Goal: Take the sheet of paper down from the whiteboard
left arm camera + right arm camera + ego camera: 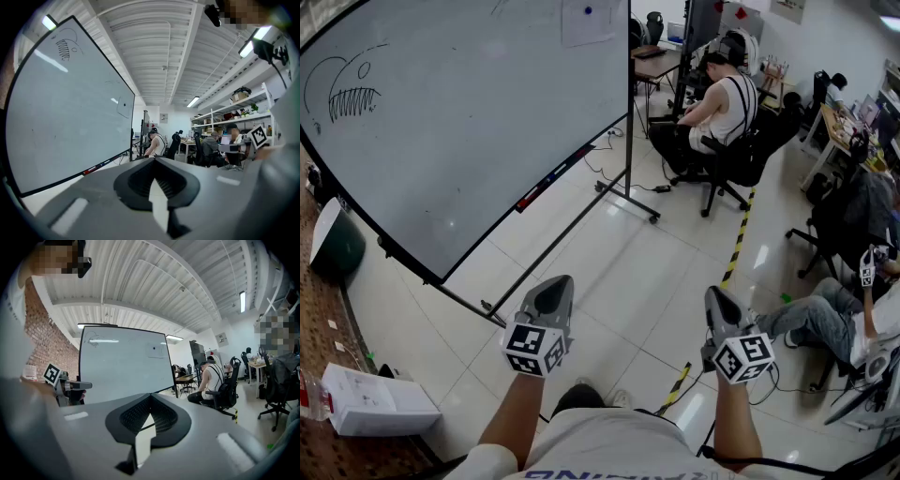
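A large whiteboard (459, 122) on a wheeled stand fills the upper left of the head view. A white sheet of paper (588, 21) hangs near its top right corner under a small blue magnet. Both grippers are held low over the tiled floor, well short of the board. My left gripper (551, 298) is shut with nothing between its jaws, and so is my right gripper (721, 307). The left gripper view shows the whiteboard (70, 108) with the paper (124, 107) beyond my shut left gripper (157, 161). Past my right gripper (150, 398), the paper (153, 350) is small on the board.
A fish-like sketch (342, 94) is drawn on the board's left, and markers lie in its tray (548, 178). A person sits on an office chair (722, 108) behind the board. Yellow-black tape (736, 248) runs across the floor. Another seated person (825, 314) is at right. A white box (370, 401) lies at lower left.
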Demonstrator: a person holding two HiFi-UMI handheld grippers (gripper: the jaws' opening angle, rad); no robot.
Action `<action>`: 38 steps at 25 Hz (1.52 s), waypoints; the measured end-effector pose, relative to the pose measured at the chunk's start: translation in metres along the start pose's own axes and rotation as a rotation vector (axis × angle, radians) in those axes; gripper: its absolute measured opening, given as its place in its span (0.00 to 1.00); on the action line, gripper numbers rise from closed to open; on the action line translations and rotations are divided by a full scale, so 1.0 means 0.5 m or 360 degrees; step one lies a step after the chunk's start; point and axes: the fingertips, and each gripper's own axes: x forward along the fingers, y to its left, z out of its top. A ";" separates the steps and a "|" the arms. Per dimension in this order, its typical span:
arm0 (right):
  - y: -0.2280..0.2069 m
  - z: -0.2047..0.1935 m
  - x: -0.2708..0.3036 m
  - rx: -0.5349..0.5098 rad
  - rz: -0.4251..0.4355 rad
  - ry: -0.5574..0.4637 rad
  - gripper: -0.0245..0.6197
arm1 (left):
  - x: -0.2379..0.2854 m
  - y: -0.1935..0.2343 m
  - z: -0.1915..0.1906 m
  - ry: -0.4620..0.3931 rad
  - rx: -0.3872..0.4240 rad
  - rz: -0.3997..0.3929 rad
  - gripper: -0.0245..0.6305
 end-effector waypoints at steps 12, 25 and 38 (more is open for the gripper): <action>-0.152 0.035 0.122 -0.0058 -0.0106 -0.0020 0.05 | 0.250 0.028 0.046 -0.0047 0.0015 -0.0116 0.04; -0.339 0.144 0.488 -0.0071 -0.0164 -0.0061 0.05 | 0.646 0.210 0.155 -0.0056 0.0076 -0.0151 0.04; -0.486 0.213 0.813 -0.0085 0.0095 -0.0092 0.05 | 0.895 0.328 0.235 -0.0099 0.0095 0.0036 0.04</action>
